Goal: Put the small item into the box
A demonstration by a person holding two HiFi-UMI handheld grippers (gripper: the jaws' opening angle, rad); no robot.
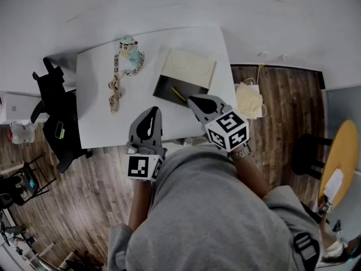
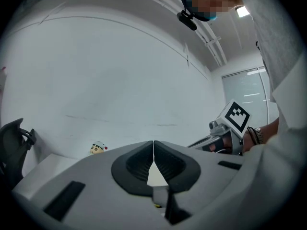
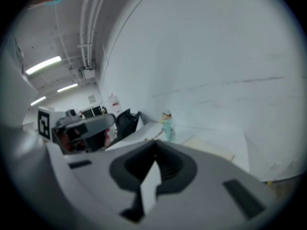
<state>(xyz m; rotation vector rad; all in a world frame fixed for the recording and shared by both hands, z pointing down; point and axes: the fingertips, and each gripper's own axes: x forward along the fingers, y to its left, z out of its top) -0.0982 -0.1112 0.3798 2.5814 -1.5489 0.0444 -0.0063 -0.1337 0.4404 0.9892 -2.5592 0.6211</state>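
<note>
A small cartoon figure (image 1: 128,52) with a patterned strap (image 1: 115,87) lies at the back left of the white table (image 1: 96,123). The same figure (image 2: 98,148) (image 3: 167,126) shows small in both gripper views. An open box (image 1: 172,89) with a dark inside and a raised pale lid (image 1: 189,66) sits right of centre; a thin yellow item (image 1: 179,94) lies inside it. My left gripper (image 1: 153,110) (image 2: 153,145) hovers over the table's front edge, shut and empty. My right gripper (image 1: 191,99) (image 3: 155,155) is shut and empty, its tip at the box's front right corner.
A black chair (image 1: 56,112) stands at the table's left side. A pale bag (image 1: 250,100) lies on the wooden floor to the right, with a round yellow table (image 1: 341,151) further right. A white wall runs behind the table.
</note>
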